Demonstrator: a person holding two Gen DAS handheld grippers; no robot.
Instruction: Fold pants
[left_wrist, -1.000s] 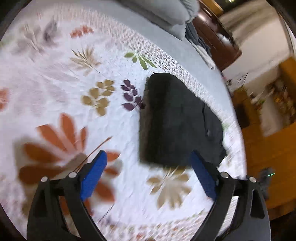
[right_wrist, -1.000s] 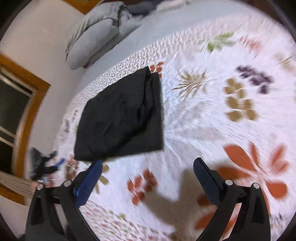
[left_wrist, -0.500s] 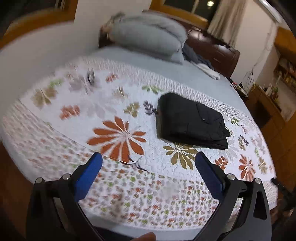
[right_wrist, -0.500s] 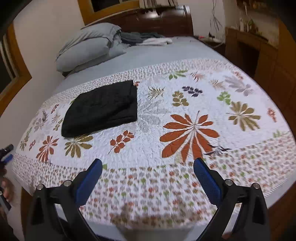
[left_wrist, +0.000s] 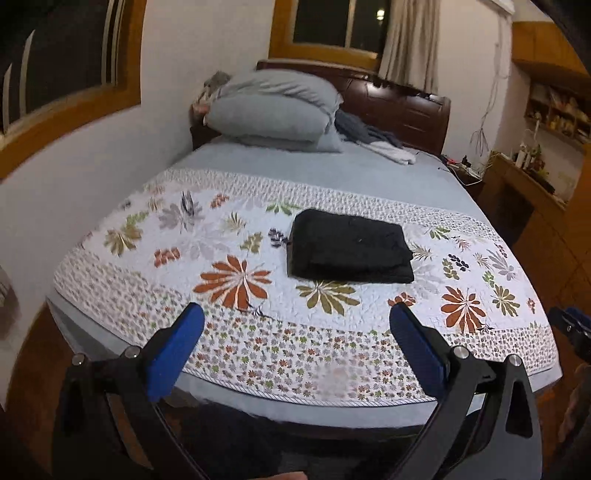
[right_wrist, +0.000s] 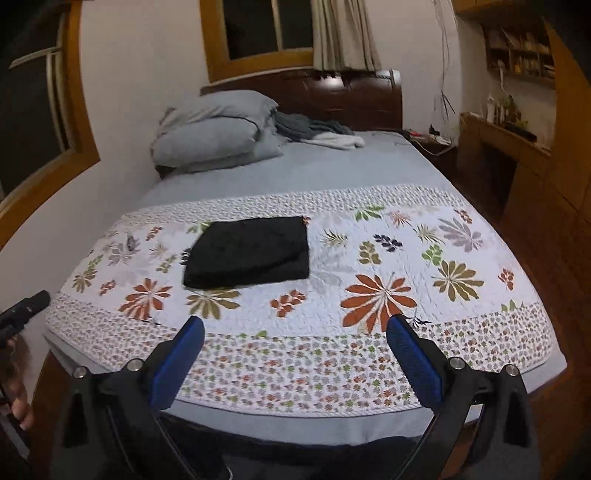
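I see the black pants (left_wrist: 349, 246) lying folded into a compact rectangle on the floral quilt (left_wrist: 236, 280), around the middle of the bed's width and closer to the quilt's far border than to the foot edge; in the right wrist view the same bundle (right_wrist: 251, 252) sits left of centre. One folded layer lies on top of another, and the lower one shows along the near edge. Both of my grippers are well apart from the pants, off the foot of the bed. My left gripper (left_wrist: 295, 325) has its jaws spread wide with nothing between the blue pads (left_wrist: 173, 354). My right gripper (right_wrist: 295, 326) is the same: jaws fully apart, holding nothing. Beyond the quilt is the plain grey sheet (left_wrist: 332, 173), then stacked grey pillows (left_wrist: 273, 110) against the dark wooden headboard (left_wrist: 399, 107), with some loose clothes (right_wrist: 321, 133) beside the pillows. On the right stands a wooden cabinet (right_wrist: 517, 162).
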